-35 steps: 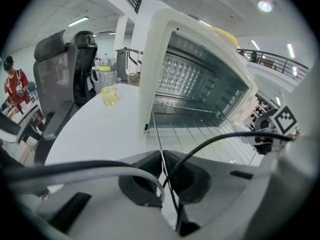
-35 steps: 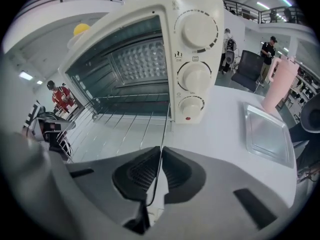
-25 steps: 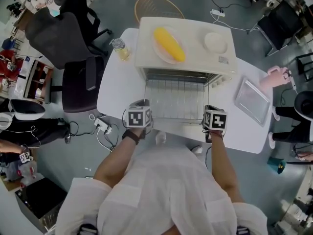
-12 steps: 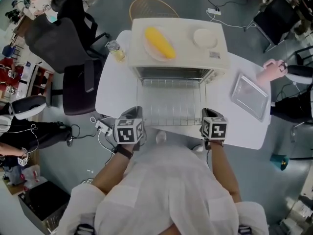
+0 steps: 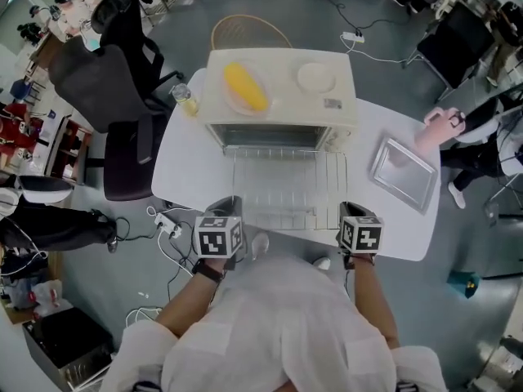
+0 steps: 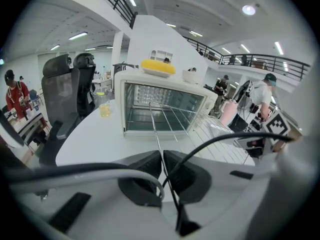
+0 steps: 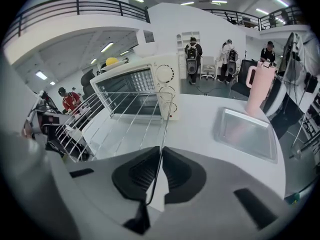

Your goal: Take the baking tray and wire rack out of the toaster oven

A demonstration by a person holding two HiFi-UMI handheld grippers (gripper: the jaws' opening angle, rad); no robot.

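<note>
Floor of grey, wide and open, around a white counter with rounded corners. Along the counter's far edge, a cream toaster oven, mouth turned toward the front edge. On the oven's roof, a yellow corn cob on a plate and a white bowl. At the far left corner, a glass jar of yellow liquid. Toward the right edge, the baking tray, flat on the counter, with a pink tumbler just beyond it near the far right corner.

Over the middle of the counter, the wire rack, drawn out, far end at the oven's mouth, near end by the front edge. Left gripper clenched on the rack's left side wire; right gripper clenched on the right side wire.

Left of the counter, two black office chairs. Behind the oven, on the floor, a round wire basket. By the front left corner, a power strip amid loose cables. Farther off, desks, more chairs and standing people. Overhead, a railed gallery and strip lights on a white ceiling.
</note>
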